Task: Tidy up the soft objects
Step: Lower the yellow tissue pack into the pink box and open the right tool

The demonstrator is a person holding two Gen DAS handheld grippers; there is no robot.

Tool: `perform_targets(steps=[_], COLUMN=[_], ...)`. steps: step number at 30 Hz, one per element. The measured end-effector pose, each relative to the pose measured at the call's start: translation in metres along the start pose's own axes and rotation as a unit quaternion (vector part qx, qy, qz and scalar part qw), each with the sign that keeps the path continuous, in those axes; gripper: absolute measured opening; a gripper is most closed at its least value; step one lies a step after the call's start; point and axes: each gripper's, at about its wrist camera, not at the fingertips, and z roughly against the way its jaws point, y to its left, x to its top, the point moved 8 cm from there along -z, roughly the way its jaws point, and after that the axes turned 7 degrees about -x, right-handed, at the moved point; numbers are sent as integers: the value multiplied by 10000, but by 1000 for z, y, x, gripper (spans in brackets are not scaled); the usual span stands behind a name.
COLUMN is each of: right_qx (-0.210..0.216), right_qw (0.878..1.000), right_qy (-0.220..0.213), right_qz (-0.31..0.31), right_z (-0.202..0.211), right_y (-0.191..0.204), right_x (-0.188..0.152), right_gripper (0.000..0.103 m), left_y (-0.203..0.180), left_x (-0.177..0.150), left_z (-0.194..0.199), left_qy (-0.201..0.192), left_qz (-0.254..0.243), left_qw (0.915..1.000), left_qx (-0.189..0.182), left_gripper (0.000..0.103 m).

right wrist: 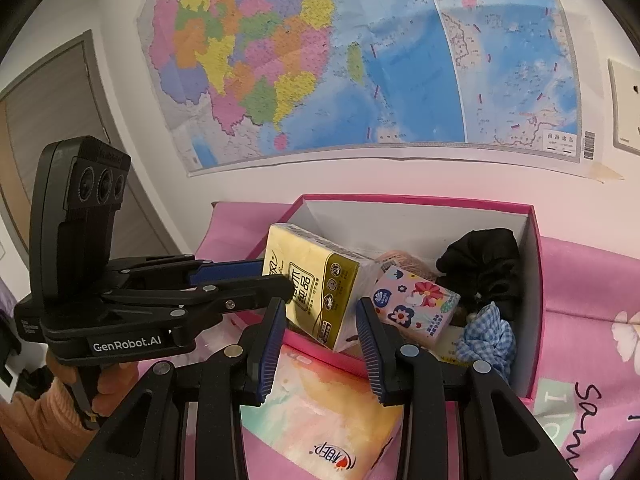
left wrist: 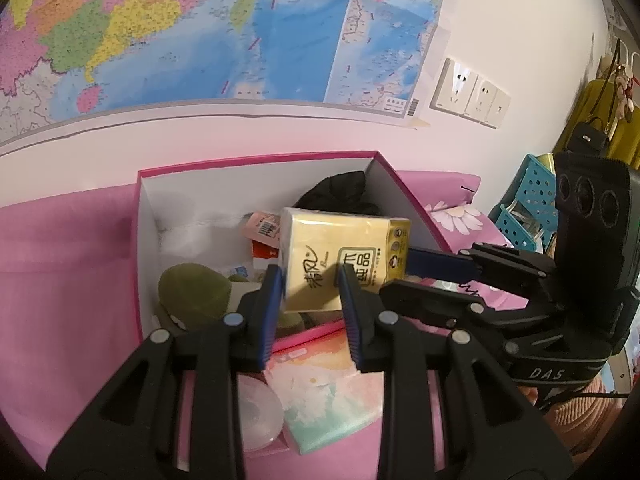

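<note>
While both the left gripper (left wrist: 308, 276) and the right gripper (right wrist: 319, 309) pinch the yellow tissue pack (left wrist: 340, 248) over the pink box (left wrist: 256, 158), we should lower it level before releasing.

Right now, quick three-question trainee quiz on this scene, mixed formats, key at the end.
1. The yellow tissue pack is: A) lying flat on the sheet; B) held up over the pink box; C) on the floor.
2. True or false: the box is empty.
3. Fill in: the checked scrunchie in the box is blue and ____.
Key: 1 B; 2 false; 3 white.
</note>
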Motion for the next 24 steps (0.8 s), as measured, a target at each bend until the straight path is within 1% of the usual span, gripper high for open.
perform_targets(steps=[7,12,24], right_qx=[20,-8,-74], right_qw=[10000,9999,9998], right_qy=[54,86,169], right_qz=[-53,-55,-99], right_z=[-7,-13,-28], right_y=[-2,-1,-6], right_x=[2,5,10], right_gripper=[37,37,37], left_y=[7,12,18], left_x=[1,3,8], left_z=[-11,-16,-24], left_qy=[129,164,242], left_qz=[67,167,229], left_qw=[9999,9997,9994], left_qx=[67,33,90], left_gripper=[31,31,31])
